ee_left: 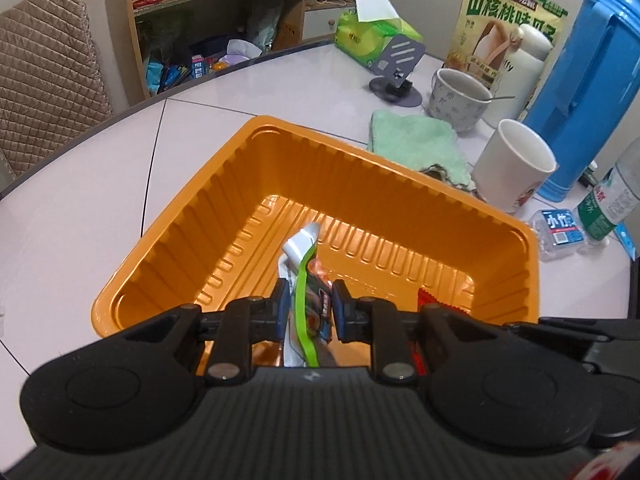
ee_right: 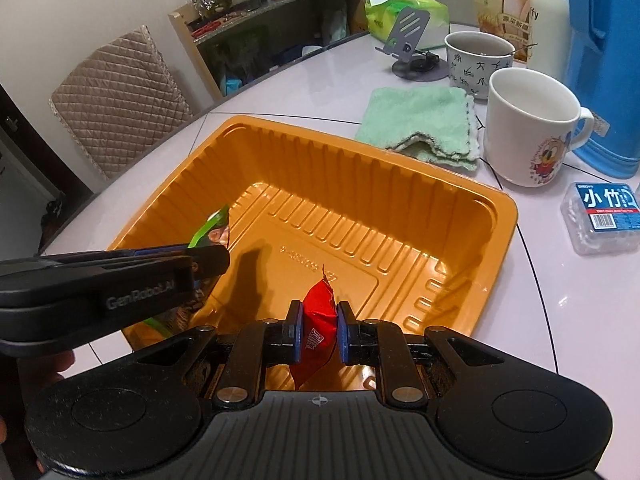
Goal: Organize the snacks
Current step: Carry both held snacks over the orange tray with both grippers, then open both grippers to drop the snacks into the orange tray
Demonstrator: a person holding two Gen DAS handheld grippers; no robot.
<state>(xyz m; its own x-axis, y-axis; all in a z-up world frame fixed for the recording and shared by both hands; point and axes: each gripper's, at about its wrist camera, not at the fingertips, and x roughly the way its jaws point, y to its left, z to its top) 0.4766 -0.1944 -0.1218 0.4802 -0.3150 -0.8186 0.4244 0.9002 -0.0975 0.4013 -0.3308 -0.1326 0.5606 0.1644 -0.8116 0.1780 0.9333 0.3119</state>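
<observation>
An orange plastic tray (ee_left: 224,184) sits on the white table; it also shows in the right wrist view (ee_right: 472,216). My left gripper (ee_left: 308,304) is shut on a silver and green snack packet (ee_left: 302,280), held over the tray's near side. My right gripper (ee_right: 319,330) is shut on a red snack packet (ee_right: 318,312), also over the tray's near edge. The left gripper (ee_right: 208,258) with its green packet (ee_right: 208,228) shows at the left of the right wrist view. A corner of the red packet (ee_left: 430,300) shows in the left wrist view.
Beyond the tray lie a green cloth (ee_right: 420,120), a white mug (ee_right: 528,132), a patterned cup (ee_right: 476,60), a phone stand (ee_right: 412,36), a blue jug (ee_left: 592,80), a snack box (ee_left: 508,16) and a small clear box (ee_right: 604,216). A quilted chair (ee_right: 120,100) stands left.
</observation>
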